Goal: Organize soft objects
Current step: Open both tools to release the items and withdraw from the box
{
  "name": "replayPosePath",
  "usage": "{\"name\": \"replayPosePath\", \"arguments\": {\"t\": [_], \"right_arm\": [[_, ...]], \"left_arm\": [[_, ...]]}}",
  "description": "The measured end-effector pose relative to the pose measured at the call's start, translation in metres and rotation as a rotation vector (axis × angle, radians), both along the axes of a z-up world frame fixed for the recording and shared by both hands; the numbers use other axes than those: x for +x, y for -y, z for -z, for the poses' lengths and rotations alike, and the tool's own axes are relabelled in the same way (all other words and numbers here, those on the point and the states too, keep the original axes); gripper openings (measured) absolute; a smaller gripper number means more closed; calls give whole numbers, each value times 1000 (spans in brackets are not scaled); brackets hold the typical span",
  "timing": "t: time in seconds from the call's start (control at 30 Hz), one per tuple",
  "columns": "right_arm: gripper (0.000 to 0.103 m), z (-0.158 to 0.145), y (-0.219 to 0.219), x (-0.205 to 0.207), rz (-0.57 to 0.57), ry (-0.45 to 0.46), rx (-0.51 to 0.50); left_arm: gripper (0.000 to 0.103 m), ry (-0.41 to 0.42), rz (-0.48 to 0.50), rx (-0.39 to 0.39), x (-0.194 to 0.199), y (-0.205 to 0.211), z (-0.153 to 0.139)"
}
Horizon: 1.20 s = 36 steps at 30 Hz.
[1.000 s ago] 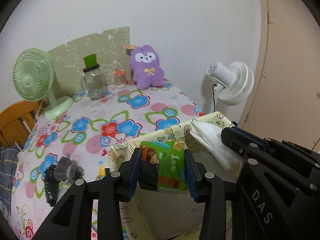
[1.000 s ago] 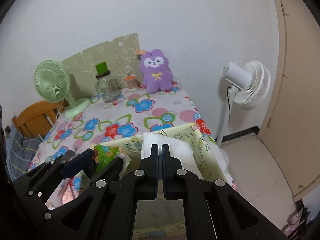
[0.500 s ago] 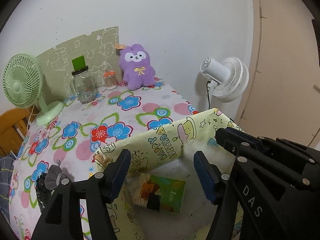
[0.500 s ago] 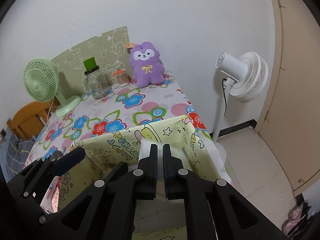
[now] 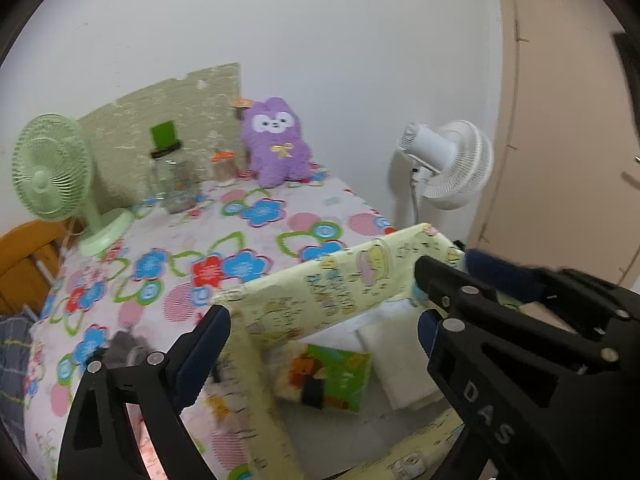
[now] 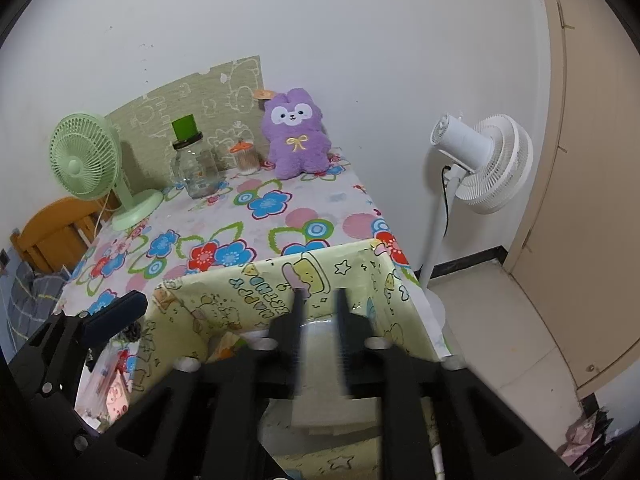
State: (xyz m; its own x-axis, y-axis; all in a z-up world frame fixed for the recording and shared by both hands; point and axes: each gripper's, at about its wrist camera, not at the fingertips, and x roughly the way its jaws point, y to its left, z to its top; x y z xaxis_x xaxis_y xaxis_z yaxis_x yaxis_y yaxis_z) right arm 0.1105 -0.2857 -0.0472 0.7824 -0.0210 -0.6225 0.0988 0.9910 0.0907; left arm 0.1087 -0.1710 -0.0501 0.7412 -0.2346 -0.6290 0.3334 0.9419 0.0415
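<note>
A yellow cartoon-print fabric box (image 5: 340, 284) stands at the table's near right corner; it also shows in the right wrist view (image 6: 248, 296). Inside lie a green tissue pack (image 5: 332, 376) and a folded white cloth (image 5: 396, 360). My left gripper (image 5: 320, 332) is open above the box with nothing between its fingers. My right gripper (image 6: 318, 312) is over the box with its fingers parted and blurred, and a pale cloth (image 6: 332, 412) lies below them. A purple plush toy (image 5: 276, 144) sits at the back of the table, also in the right wrist view (image 6: 298, 136).
A green desk fan (image 6: 88, 160), a glass jar with a green lid (image 6: 192, 164) and a small toothpick jar (image 6: 244, 158) stand at the table's back. A white floor fan (image 6: 480, 160) stands right of the table. A wooden chair (image 6: 52, 232) is at the left.
My left gripper opened and the green tissue pack dropped into the box. My right gripper, shut on the white cloth before, has parted its fingers over the box.
</note>
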Motion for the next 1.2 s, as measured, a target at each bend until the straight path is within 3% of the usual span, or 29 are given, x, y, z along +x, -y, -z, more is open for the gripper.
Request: {"name": "replayPosePath", "arguments": {"t": [0.03, 0.07, 0.23, 0.33, 0.63, 1.2], "right_arm": [[58, -2, 0, -3, -3, 13, 10], [66, -5, -2, -7, -4, 21, 18], [67, -16, -14, -19, -13, 46, 6], [80, -25, -23, -29, -23, 70, -4], [100, -46, -50, -56, -49, 136, -38], [103, -53, -103, -90, -111, 168, -31]], "left_arm": [[98, 2, 4, -10, -2, -3, -2], [99, 2, 4, -17, -4, -5, -3], [100, 28, -9, -23, -18, -17, -13], [102, 40, -11, -34, -26, -25, -19], [103, 93, -37, -39, -50, -47, -36], [103, 138, -99, -54, -86, -98, -43]]}}
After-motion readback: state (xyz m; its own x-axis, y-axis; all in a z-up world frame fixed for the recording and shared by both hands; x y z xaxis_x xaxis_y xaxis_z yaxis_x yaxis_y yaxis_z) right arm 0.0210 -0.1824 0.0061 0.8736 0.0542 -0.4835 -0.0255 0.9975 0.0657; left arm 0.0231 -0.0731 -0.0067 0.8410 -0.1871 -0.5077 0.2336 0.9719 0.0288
